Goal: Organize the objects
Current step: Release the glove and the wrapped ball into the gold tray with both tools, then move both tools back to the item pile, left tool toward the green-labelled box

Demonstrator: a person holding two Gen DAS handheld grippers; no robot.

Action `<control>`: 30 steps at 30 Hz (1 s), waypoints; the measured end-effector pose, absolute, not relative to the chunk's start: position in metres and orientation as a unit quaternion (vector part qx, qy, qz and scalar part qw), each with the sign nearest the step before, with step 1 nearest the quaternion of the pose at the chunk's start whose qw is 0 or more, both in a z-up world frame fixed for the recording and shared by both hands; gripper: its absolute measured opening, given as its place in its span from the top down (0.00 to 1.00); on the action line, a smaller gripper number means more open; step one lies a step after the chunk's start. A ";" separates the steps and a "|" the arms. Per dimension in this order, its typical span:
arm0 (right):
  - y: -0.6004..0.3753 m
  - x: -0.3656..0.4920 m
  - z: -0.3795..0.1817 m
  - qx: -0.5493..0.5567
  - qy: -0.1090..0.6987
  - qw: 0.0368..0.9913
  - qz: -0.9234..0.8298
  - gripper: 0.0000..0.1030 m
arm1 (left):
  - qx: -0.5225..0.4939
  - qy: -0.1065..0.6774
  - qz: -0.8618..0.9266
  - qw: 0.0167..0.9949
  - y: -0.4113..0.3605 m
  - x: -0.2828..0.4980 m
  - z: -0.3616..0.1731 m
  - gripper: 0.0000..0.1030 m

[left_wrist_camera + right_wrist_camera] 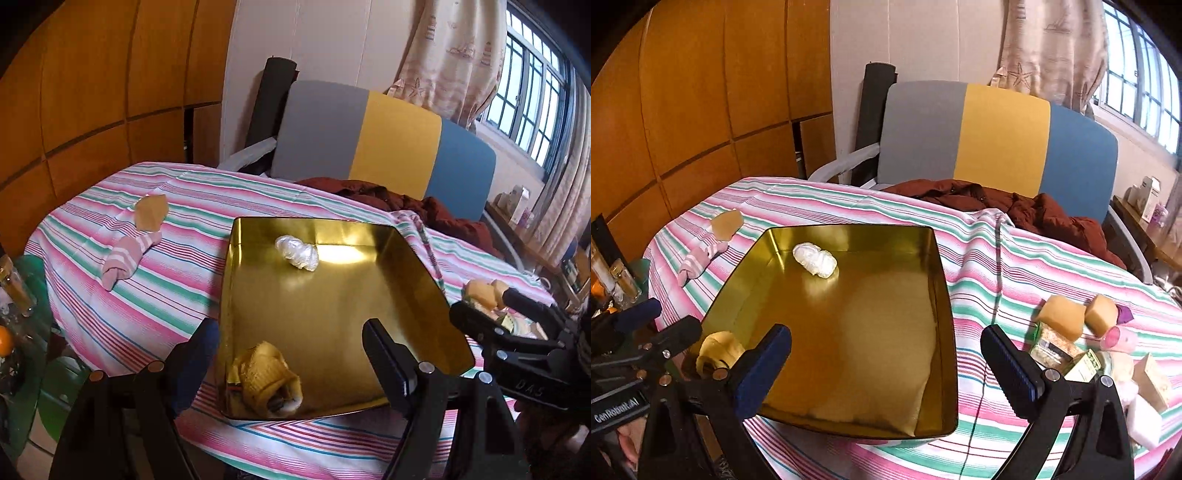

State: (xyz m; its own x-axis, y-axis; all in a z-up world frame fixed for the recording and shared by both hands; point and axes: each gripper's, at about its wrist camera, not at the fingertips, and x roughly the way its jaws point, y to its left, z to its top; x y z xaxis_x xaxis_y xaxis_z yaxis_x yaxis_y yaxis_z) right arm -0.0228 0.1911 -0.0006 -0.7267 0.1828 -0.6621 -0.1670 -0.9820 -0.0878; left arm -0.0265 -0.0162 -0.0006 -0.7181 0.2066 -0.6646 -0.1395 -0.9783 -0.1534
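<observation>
A gold metal tray (314, 325) (849, 332) lies on the striped tablecloth. It holds a crumpled white plastic wad (295, 253) (815, 259) at the far side and a yellow knitted piece (267, 380) (718, 349) in the near left corner. My left gripper (291, 358) (657, 321) is open above that corner, its fingers apart either side of the knitted piece without touching it. My right gripper (890, 362) (502, 310) is open over the tray's near right edge, holding nothing. A pink striped sock (125, 258) (698, 260) and a tan piece (149, 214) (727, 223) lie left of the tray.
Right of the tray is a pile: two yellow sponge blocks (1062, 317), a pink cup (1119, 338), and small boxes and jars (1056, 350). A dark red jacket (1015, 206) lies by a grey, yellow and blue chair back (997, 136). Glass bottles (622, 284) stand beyond the table's left edge.
</observation>
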 end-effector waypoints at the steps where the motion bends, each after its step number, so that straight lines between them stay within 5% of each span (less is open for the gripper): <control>1: 0.192 -0.022 0.000 -0.356 -0.011 0.096 0.930 0.00 | -0.364 -0.049 0.925 0.096 -0.016 -0.027 -0.001 0.21; 11: 0.216 -0.006 -0.006 -0.356 0.010 0.105 0.928 0.00 | -0.377 -0.062 0.916 0.125 -0.005 -0.030 0.002 0.21; 30: 0.346 0.051 0.008 -0.352 0.075 0.227 0.905 0.00 | -0.371 0.032 0.887 0.274 0.110 -0.026 0.017 0.22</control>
